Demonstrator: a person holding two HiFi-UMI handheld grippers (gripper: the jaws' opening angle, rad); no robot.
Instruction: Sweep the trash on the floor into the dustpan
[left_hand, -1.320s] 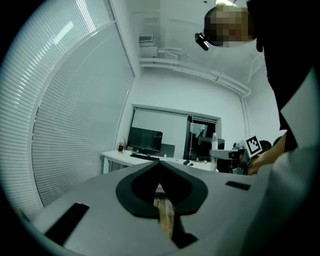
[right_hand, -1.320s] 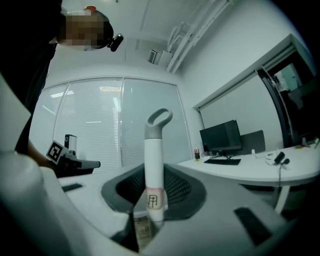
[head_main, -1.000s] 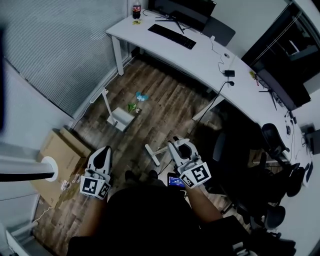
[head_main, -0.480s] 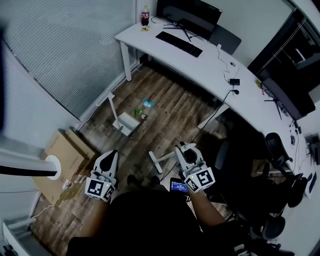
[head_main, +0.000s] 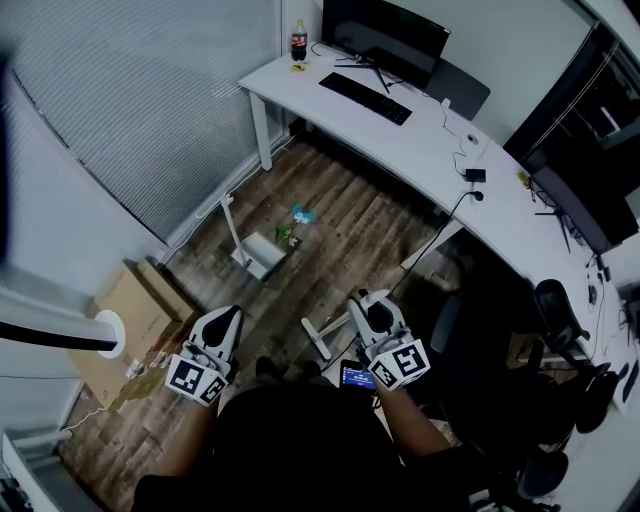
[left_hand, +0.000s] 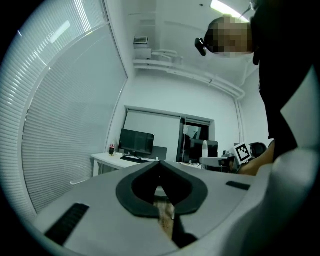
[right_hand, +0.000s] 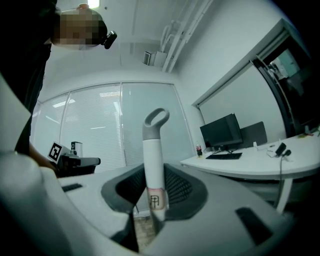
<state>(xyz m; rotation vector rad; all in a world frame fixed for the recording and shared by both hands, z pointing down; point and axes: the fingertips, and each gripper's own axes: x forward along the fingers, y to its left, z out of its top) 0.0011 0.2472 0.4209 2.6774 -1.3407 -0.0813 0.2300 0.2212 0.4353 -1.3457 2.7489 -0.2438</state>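
The white dustpan stands on the wood floor with its long handle upright. Just right of it lies the trash, small green and blue scraps. In the head view my right gripper is shut on the white broom handle, and the broom head rests on the floor just below and to its left. In the right gripper view that handle, topped by a grey loop, stands upright between the jaws of the right gripper. My left gripper is shut and holds nothing; in its own view the left gripper points level at the desk.
A flat cardboard box lies at the left by a white pole. A white desk with a monitor, keyboard and cola bottle runs along the back. Dark office chairs crowd the right.
The person and both grippers have edged a little toward the dustpan and trash. The broom moves along with the right gripper. Both grips are unchanged.
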